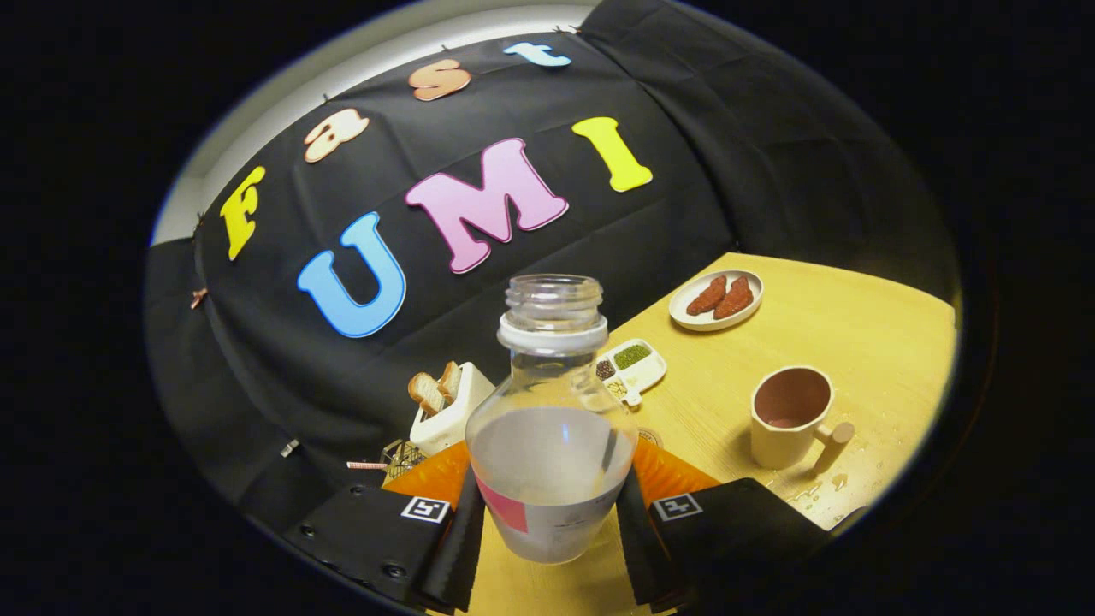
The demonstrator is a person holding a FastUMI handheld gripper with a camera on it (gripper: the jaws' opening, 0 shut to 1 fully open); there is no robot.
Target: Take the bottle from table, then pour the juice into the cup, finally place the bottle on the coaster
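An uncapped clear bottle (552, 428) with pale juice in its lower half sits between my fingers, and the gripper (547, 522) is shut on it, both pads pressing its sides. The whole scene is tilted, the bottle lifted above the wooden table (847, 342). A cream cup (789, 416) with a brown inside and a handle stands on the table to the right of the bottle, beyond the right finger. A little liquid shows at its bottom. A small round edge, perhaps the coaster (650, 437), peeks out just behind the bottle's right side.
A white plate (717, 299) with two brown pieces lies farther back on the table. A small divided dish (631, 366) of seeds sits behind the bottle. A white toaster (449, 409) with bread stands to the left. Drops of liquid (817, 489) lie by the cup.
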